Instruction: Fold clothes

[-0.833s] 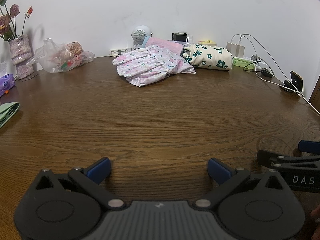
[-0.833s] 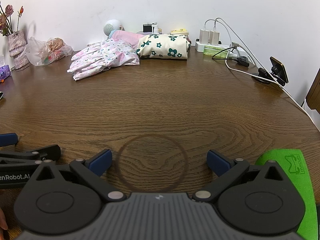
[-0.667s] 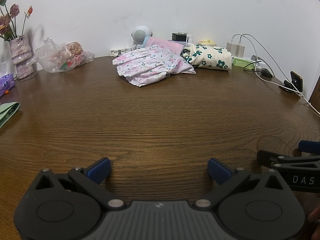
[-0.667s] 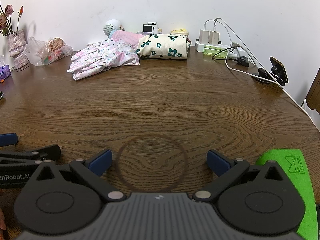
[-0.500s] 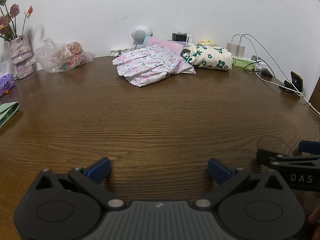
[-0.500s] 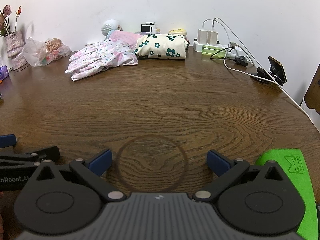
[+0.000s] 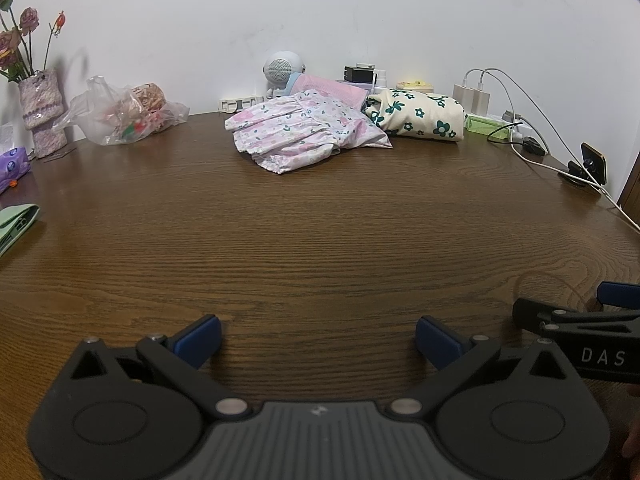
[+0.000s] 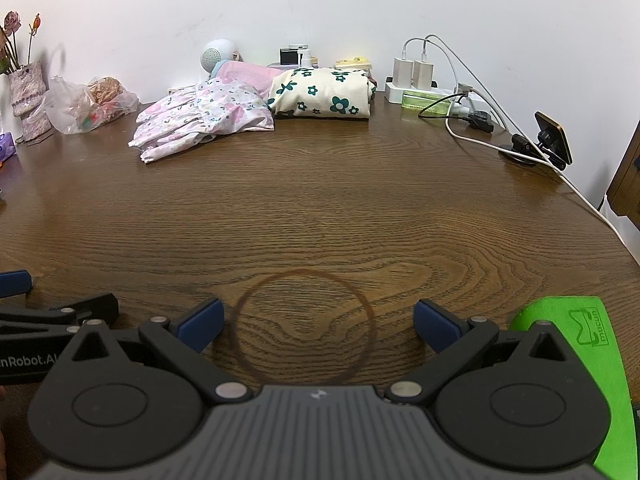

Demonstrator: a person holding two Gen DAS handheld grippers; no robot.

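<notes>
Far left, a knitted, ribbed vase (image 7: 40,114) with dried roses stands against the plain white wall (image 7: 320,12); beside it lies a crinkled clear plastic bag (image 7: 120,116) with its contents dimly visible. The dark brown table (image 7: 320,232) shows a strong wavy wood grain, and a faint round ring stain (image 8: 304,328) marks it near the front edge. At the back centre lies a soft, ruffled pink flowered garment (image 7: 304,132), loosely heaped, its edge touching a neatly folded cream garment with dark green flowers (image 7: 416,118) to its right. Behind them sits a round white speaker (image 7: 282,68). Farther right, two white chargers (image 7: 472,98) stand on a power strip, their cables trailing to a small phone stand (image 7: 592,160). A bright green felt pad (image 8: 576,344) lies at the near right corner. Both matte black tongs hang low over the bare front of the table, well apart from the garments: the left tongs (image 7: 318,338) and the right tongs (image 8: 318,320) each spread fully wide, blue-padded tips holding nothing.
</notes>
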